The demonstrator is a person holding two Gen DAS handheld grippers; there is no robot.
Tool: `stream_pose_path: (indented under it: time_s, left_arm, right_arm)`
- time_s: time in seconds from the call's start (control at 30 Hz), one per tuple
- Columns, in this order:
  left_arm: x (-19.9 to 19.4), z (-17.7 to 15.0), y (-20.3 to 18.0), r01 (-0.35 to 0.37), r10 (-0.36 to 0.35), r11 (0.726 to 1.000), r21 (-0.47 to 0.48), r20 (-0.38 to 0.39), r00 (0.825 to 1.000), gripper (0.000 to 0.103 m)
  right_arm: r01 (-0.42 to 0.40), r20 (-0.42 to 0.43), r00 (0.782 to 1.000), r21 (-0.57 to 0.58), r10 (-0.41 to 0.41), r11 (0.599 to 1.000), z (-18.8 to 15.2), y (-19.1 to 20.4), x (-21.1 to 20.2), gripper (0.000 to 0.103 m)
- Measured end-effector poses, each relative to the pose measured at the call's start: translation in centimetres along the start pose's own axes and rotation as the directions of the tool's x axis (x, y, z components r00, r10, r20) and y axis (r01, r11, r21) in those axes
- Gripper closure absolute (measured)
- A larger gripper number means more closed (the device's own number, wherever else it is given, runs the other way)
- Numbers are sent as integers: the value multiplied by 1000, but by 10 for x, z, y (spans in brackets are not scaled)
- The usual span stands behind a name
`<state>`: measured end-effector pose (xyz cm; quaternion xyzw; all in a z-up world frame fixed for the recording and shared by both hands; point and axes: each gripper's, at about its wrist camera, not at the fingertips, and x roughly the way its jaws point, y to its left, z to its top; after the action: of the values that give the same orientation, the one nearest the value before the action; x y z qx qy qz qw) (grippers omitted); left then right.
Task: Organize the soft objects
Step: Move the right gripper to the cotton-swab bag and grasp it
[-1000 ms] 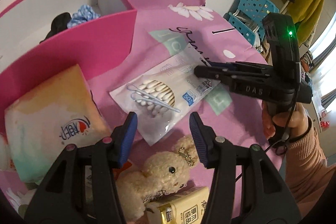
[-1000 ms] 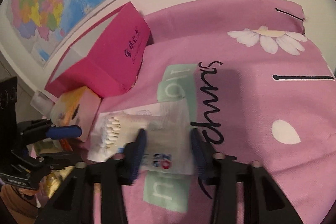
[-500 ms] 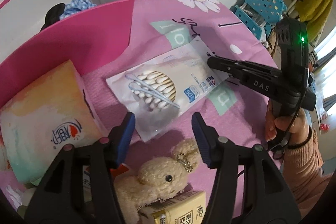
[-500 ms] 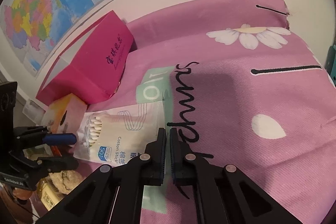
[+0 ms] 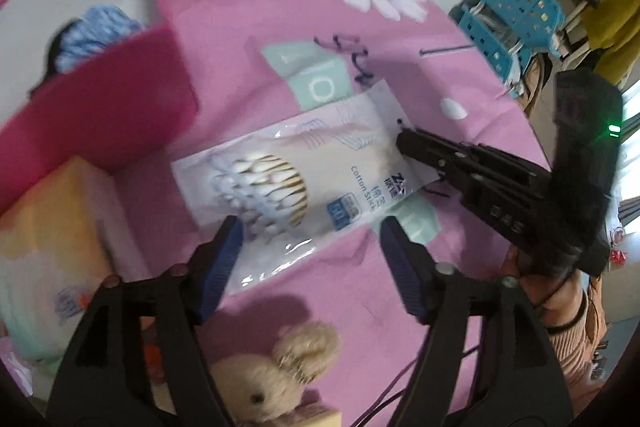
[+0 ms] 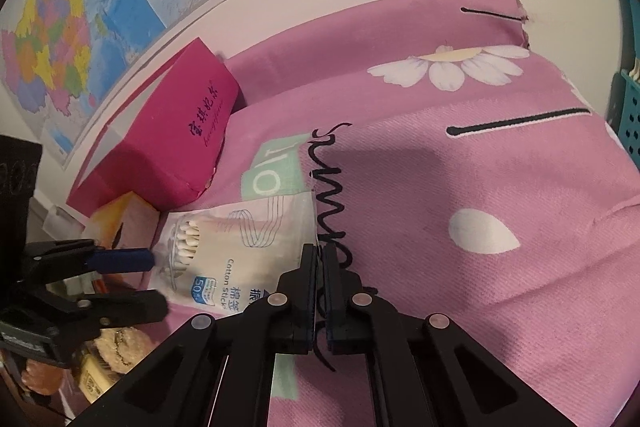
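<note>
The left wrist view is smeared by motion; fine print and edges there are unreliable. The cotton swab packet lies flat on the pink cloth, just in front of the pink box.

Right gripper: jaws together, pinched on the right-hand edge of the packet. The film between the pads is too thin to see clearly in the right wrist view; the left wrist view shows the black tip meeting the packet's edge.

Left gripper: jaws apart and opening, the blue pads standing to either side of the packet's near edge, neither pressing on it.

The pink box is cut off by the frame in the left wrist view; inside it a blue fabric item and something dark show only in part. A tissue pack lies against the box's front, its left end out of frame. A plush bear sits below the left gripper, partly hidden by its arms and resting on a yellow carton barely visible at the bottom edge. A hand and sleeve hold the right gripper's handle at the far right.
</note>
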<state>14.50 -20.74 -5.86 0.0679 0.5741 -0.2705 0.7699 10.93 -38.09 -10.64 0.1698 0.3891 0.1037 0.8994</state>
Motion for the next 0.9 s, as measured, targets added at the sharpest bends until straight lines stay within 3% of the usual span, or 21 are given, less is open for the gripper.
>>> stream_pose_path:
  time_s: [0.1, 0.17, 0.2, 0.23, 0.37, 0.43, 0.47, 0.5, 0.57, 0.63, 0.7, 0.9]
  left_arm:
    - [7, 5, -4, -43, 43, 999, 24, 13, 999, 23]
    - [7, 5, -1, -21, 20, 1000, 20, 18, 1000, 22]
    - [5, 6, 0, -5, 5, 1000, 14, 24, 1000, 22]
    - [4, 5, 3, 19, -20, 1000, 9, 31, 999, 22]
    - [-4, 4, 5, 83, -83, 997, 2, 68, 994, 23]
    - [-12, 2, 2, 156, -157, 988, 17, 96, 983, 35]
    - [-13, 3, 0, 205, -205, 979, 14, 76, 976, 48]
    - [-11, 3, -3, 225, -225, 974, 13, 57, 973, 52]
    - [-10, 0, -9, 186, -189, 982, 41, 58, 980, 52]
    - [-10, -5, -4, 145, -147, 989, 28, 68, 987, 52]
    - [-21, -10, 11, 148, -147, 989, -1, 116, 982, 52]
    - [-40, -15, 43, 120, -110, 991, -54, 161, 981, 52]
  right_arm:
    - [-23, -3, 1000, 5, 23, 1000, 1, 0, 0, 96]
    - [-50, -10, 999, 1, 50, 999, 1, 1, 0, 92]
    - [-68, -11, 998, 4, 68, 998, 0, 1, 0, 83]
    - [-97, -15, 995, 8, 97, 995, -1, 1, 0, 80]
    - [-109, -18, 994, -12, 109, 994, -1, 7, 2, 82]
    - [-128, -19, 992, -19, 127, 992, -2, 10, 3, 90]
    - [-154, -25, 988, -17, 153, 988, -2, 11, 4, 92]
    - [-187, -31, 982, -16, 186, 982, -3, 13, 4, 97]
    - [-203, -32, 979, -29, 202, 979, -6, 20, 3, 99]
    - [-152, -20, 988, -68, 151, 986, -7, 30, 2, 99]
    - [-167, -29, 986, -53, 166, 985, -7, 28, 5, 99]
    - [-84, -22, 996, -49, 83, 995, -6, 17, 0, 100]
